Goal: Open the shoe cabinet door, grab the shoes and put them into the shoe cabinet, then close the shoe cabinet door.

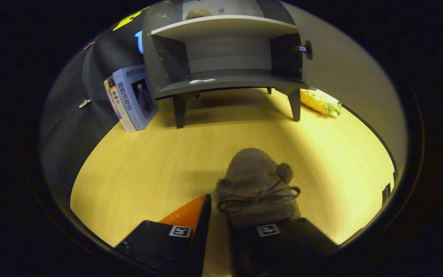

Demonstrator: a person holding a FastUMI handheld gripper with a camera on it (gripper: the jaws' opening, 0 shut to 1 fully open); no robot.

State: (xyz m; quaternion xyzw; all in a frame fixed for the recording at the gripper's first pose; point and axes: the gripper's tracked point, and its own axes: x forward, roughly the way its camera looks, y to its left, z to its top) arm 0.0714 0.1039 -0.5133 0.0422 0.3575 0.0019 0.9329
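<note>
A brown fuzzy shoe [254,181] with a cord bow and a pom-pom lies on the yellow wooden table [148,169], toe pointing to the cabinet. My gripper [221,227] is at its heel. The right finger [283,238] covers the shoe's rear and the left finger [190,219] stands just beside its left edge, with a narrow strip of table showing between them. The grey shoe cabinet [225,79] stands beyond on short legs, its pale door [344,77] swung open to the right. A second brown shoe [197,13] rests on the upper shelf [225,24]; the lower shelf is bare but for a small white sticker.
Books [133,96] lean against the booth wall left of the cabinet. A yellow plush toy with green leaves [320,102] lies by the cabinet's right leg, under the open door. The table's right edge curves close past the door.
</note>
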